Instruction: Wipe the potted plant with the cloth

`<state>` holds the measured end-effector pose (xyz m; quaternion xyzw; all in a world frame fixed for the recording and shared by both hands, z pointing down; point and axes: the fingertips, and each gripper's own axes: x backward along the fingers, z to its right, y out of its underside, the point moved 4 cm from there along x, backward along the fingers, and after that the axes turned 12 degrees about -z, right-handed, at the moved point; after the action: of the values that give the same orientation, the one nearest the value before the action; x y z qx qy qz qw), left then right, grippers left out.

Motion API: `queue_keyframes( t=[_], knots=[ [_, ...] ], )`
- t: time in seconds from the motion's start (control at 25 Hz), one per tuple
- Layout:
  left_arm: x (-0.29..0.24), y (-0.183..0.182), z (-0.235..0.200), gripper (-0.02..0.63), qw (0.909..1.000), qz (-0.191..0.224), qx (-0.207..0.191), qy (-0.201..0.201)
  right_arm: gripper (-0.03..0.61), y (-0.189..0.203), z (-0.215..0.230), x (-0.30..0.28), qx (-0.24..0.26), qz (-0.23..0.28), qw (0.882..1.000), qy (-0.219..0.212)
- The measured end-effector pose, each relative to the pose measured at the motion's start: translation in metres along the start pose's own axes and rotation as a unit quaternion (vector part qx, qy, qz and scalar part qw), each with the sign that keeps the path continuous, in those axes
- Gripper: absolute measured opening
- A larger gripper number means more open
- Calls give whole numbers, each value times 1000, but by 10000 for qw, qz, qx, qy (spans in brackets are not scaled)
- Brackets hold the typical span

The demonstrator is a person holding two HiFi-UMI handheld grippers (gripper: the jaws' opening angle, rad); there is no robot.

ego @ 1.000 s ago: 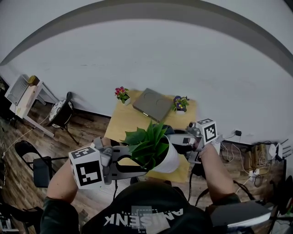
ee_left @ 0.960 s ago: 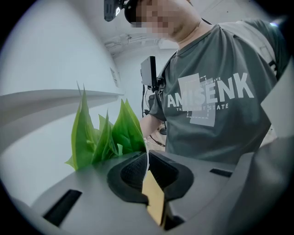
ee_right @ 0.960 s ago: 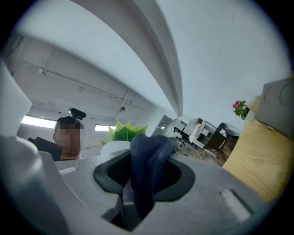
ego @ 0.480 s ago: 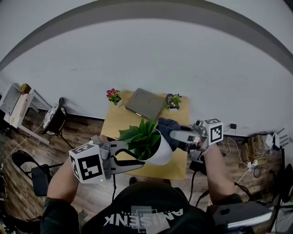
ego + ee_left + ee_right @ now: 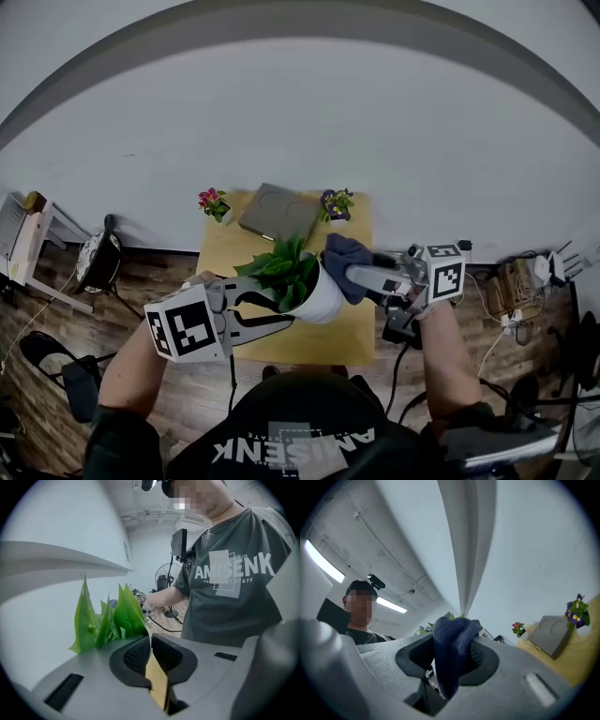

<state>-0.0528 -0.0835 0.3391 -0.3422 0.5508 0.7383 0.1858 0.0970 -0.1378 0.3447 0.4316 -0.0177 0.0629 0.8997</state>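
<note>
Seemingly "AMISENK" on grey shirt (image 5: 243, 602)

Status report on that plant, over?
Left gripper shut on rim of white round plant pot. Right gripper shut on dark blue cloth, beside the green leaves. Nothing in between.

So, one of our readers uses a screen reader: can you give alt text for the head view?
Seen from above, a person's left gripper clamps the rim of a white potted plant over a yellow table, while the right gripper holds a dark blue cloth beside its leaves.
</note>
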Motion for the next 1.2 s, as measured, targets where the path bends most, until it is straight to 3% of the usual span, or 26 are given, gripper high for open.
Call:
queue_keyframes(
  t=[0.2,0.44,0.64,0.92,1.2],
  knots=[
    [-7,3,-16,21,9993,-96,333,-155,129,1,-3,1,306,-228,9967,712],
    [-16,6,-31,21,9958,-174,866,-219,129,3,-10,-2,552,-241,9922,1094],
    [-19,11,-46,20,9878,-190,1496,-396,129,9,-12,-10,859,-295,9845,1500],
    [-20,12,-68,17,9674,120,2479,-509,129,14,-11,-21,1601,-445,9568,2385],
    [-18,12,-80,12,9507,315,3032,-572,129,27,-15,-40,2289,-910,9266,2842]
  ],
)
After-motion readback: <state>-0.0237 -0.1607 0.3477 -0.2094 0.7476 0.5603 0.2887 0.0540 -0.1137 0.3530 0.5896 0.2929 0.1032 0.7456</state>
